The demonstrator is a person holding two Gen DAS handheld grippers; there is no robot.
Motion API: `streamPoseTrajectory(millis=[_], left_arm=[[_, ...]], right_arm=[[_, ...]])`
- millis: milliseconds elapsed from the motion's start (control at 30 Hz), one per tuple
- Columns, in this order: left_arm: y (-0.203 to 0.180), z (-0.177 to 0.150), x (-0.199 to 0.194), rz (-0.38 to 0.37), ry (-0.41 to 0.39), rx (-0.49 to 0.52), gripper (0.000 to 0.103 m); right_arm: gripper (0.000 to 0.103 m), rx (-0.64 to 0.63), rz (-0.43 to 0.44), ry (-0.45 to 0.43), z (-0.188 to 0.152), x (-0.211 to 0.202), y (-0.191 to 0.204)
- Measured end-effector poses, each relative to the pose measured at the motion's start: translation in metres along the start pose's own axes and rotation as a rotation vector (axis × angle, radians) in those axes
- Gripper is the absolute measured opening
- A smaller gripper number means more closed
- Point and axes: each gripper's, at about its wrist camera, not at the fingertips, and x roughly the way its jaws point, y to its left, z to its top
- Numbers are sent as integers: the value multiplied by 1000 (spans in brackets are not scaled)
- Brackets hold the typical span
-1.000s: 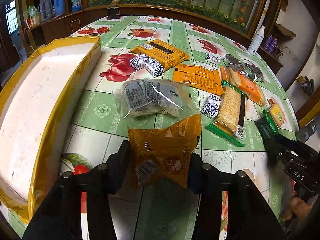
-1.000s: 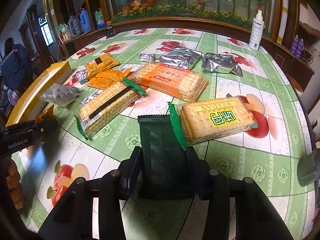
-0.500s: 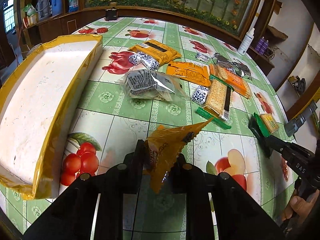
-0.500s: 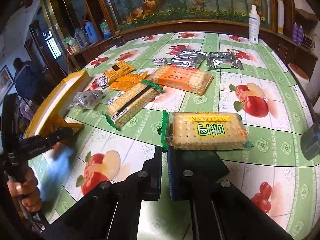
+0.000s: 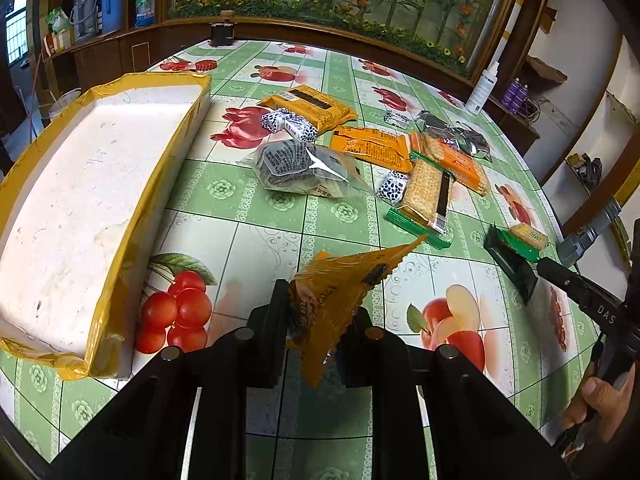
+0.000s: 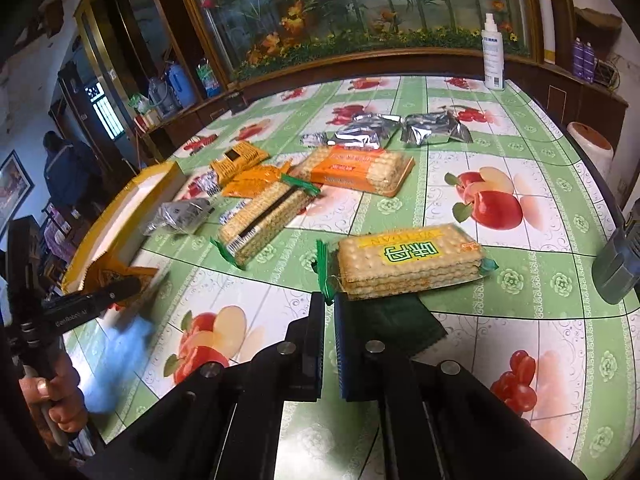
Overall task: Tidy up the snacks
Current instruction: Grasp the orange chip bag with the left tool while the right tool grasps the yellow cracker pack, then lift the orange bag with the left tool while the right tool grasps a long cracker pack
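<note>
In the left wrist view, a white foam box point(image 5: 80, 200) with yellow-taped rims filled the left of the frame, and nothing was seen lying in it. At lower centre the left gripper point(image 5: 320, 320) was clamped on an orange snack packet point(image 5: 340, 292), pinched by its lower end and raised clear of the fruit-patterned tablecloth point(image 5: 256, 248). At the right edge the right gripper point(image 5: 516, 276) was seen gripping a green-wrapped cracker pack point(image 5: 528, 236). In the right wrist view that cracker pack point(image 6: 408, 260) sat at centre, held by its dark green end flap between fingers brought together on it, the biscuits hanging out beyond the jaws. The loose snacks were spread across the upper middle of both frames. The step was judged to be a carry to the box: it would be done well if each packet were kept pinched firmly, lifted over the taped rim, and released low inside, the heavier crackers laid flat.
</note>
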Motion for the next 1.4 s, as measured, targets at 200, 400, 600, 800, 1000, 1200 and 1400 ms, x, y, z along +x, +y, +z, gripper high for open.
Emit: streamPoseTrajectory(millis=[200, 400, 600, 800, 1000, 1200, 1400], left_arm=[[-1, 0, -4, -10, -7, -2, 17], [-2, 3, -13, -18, -25, -10, 17], [-3, 6, -28, -20, -55, -4, 17], [4, 9, -34, -19, -67, -20, 17], [7, 5, -33, -32, -60, -33, 17], [0, 6, -29, -56, -49, -25, 17], [-6, 5, -32, -66, -48, -17, 17]], right_arm=[[4, -15, 9, -33, 4, -14, 7], [2, -12, 29, -85, 13, -26, 15], [0, -38, 58, -125, 26, -36, 33], [0, -92, 72, -142, 40, -37, 58], [47, -83, 19, -24, 25, -11, 46], [67, 91, -19, 2, 5, -12, 9], [72, 163, -38, -9, 14, 0, 4]])
